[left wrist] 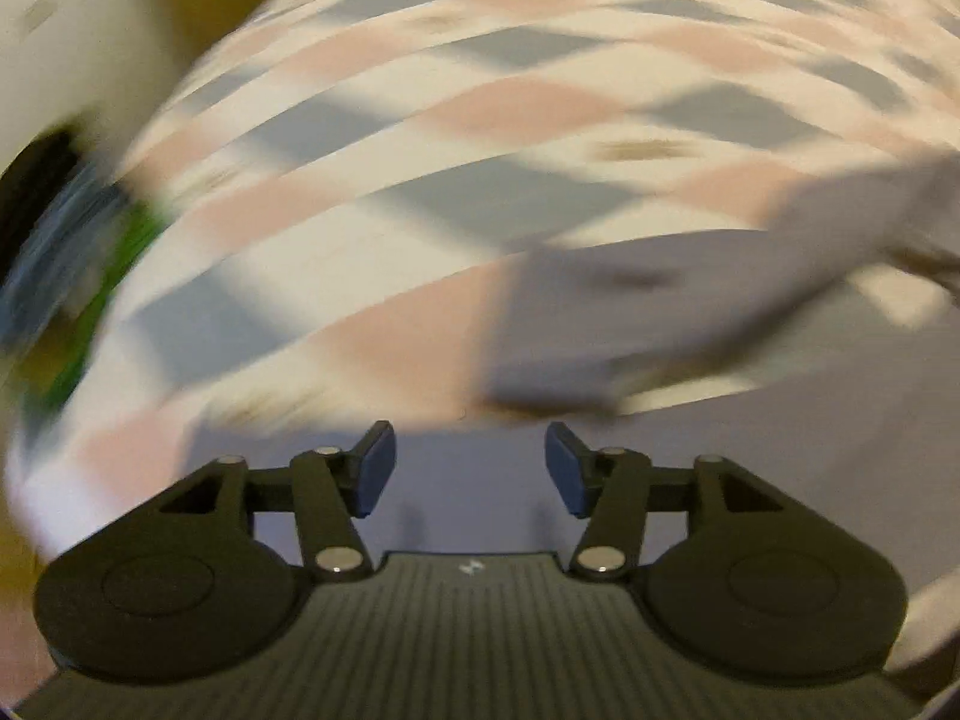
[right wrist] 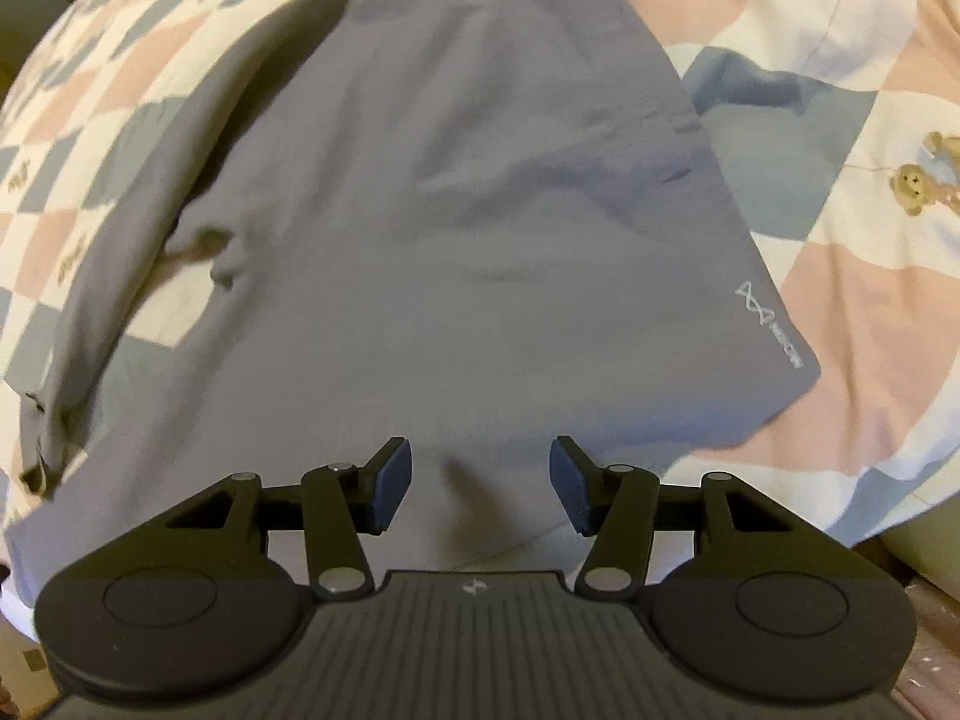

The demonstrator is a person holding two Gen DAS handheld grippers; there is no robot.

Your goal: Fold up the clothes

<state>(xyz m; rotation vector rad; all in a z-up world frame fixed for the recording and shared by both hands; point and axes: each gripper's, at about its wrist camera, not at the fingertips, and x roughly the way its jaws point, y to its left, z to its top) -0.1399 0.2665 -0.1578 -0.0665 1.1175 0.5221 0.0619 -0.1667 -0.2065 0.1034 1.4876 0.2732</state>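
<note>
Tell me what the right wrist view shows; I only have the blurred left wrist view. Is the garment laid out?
Observer: Yes, a grey garment lies spread over the checked bedcover.
Operator: Any marking on it?
Observer: A small white logo sits near its right corner.
Operator: Is the right tool gripping cloth?
Observer: No, the right tool is open above the fabric, with nothing between its pads.

garment [right wrist: 456, 228]: grey-blue, white logo | quilt [right wrist: 840, 300]: pink, blue, cream checks, brown bears | pads [right wrist: 393, 483]: blue
</note>
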